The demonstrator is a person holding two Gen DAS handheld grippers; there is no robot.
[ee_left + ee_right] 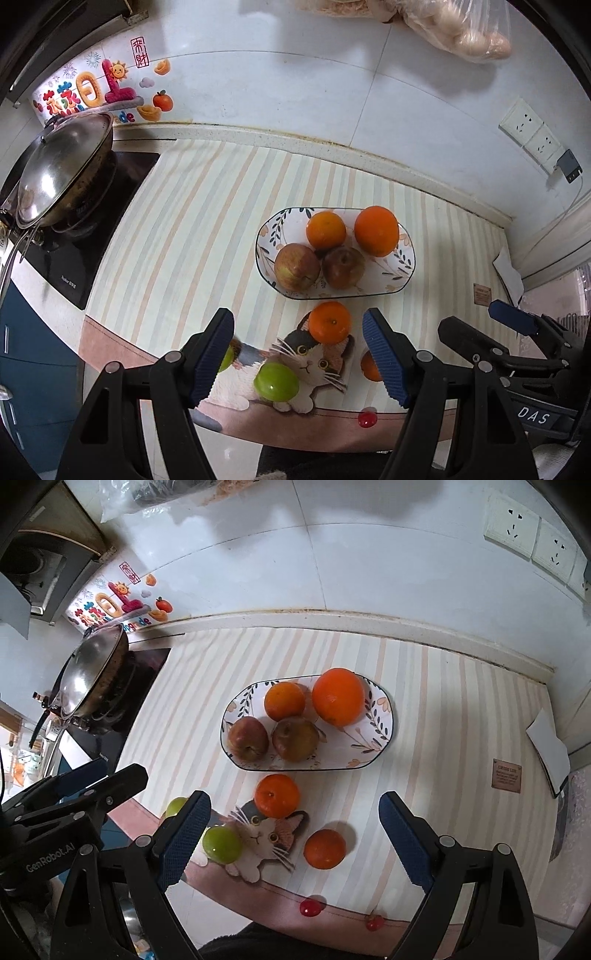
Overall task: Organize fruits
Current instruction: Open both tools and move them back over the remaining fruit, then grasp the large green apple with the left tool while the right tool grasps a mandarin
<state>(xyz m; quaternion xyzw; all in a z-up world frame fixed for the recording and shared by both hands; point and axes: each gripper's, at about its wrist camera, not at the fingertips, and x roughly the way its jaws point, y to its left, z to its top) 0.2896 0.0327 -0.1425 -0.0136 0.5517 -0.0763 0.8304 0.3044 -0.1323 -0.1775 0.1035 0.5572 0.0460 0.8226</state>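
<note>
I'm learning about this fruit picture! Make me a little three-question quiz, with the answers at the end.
1. How many fruits lie in the plate?
2. True or false: the left gripper is holding an orange.
3. Which fruit sits on the cat picture, nearest the plate: A) a green fruit, B) an orange, C) a cherry tomato?

Key
1. Four: two oranges and two apples.
2. False. Both the left gripper and the right gripper are open and hold nothing.
3. B.
</note>
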